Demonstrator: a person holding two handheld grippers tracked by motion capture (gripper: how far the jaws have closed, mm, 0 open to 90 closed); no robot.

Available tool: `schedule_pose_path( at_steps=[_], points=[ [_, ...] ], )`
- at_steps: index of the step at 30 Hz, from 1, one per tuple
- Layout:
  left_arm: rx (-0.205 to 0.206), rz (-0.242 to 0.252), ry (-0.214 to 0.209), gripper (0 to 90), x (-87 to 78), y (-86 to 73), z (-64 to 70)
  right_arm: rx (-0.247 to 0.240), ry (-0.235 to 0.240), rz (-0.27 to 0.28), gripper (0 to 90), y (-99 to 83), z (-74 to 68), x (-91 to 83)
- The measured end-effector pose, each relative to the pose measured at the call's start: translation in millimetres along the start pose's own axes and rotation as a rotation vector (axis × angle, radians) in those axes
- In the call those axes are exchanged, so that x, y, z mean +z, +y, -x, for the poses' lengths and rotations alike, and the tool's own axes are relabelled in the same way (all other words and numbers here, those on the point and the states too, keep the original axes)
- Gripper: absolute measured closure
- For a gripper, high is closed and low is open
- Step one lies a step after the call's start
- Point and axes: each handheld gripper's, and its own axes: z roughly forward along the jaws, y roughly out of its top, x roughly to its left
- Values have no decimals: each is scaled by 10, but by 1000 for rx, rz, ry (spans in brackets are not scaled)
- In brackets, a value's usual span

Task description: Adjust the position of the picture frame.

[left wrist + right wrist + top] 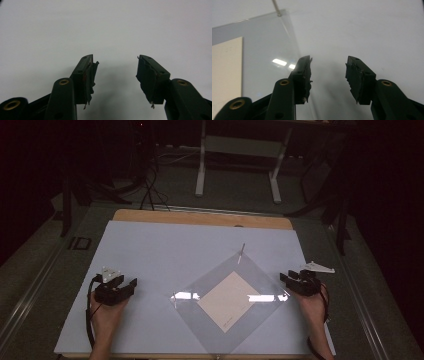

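A clear plastic sleeve (250, 275) lies diamond-wise on the pale table mat (160, 250), with a cream sheet of paper (227, 300) inside it. My left gripper (125, 284) rests open on the mat, well left of the sleeve. In the left gripper view its jaws (116, 75) stand apart over bare mat. My right gripper (290, 276) is open at the sleeve's right corner. From the right gripper view, the right gripper (328, 77) straddles the sleeve's edge (294, 42), and the cream paper (227, 72) lies at left.
A thin metal pin (241, 252) sticks out at the sleeve's far corner, also visible as the pin (276, 7). The wooden table edge (200, 217) runs along the back. Beyond it, a white desk frame (240, 160) stands on dark floor.
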Motion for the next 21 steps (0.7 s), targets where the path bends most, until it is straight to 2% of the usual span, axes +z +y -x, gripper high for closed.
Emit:
schedule_pose_path(
  at_steps=[2,6,8,12,13,15,21],
  points=[
    [17,7,-17,480,-17,9,45,-21,16,2,548,46,-43,30],
    [9,13,-48,494,-19,19,75,-44,22,-11,565,125,-103,105],
    [19,20,-58,508,-33,22,106,-56,30,-16,575,158,-138,151],
    [60,17,-92,527,-66,15,184,-79,58,-22,580,226,-214,226],
    [60,17,-92,535,-66,15,184,-79,58,-22,580,226,-214,226],
    [76,12,-105,537,-75,10,221,-99,69,-16,581,282,-286,257],
    [76,1,-127,541,-84,7,290,-124,84,-11,606,409,-385,309]
  ],
)
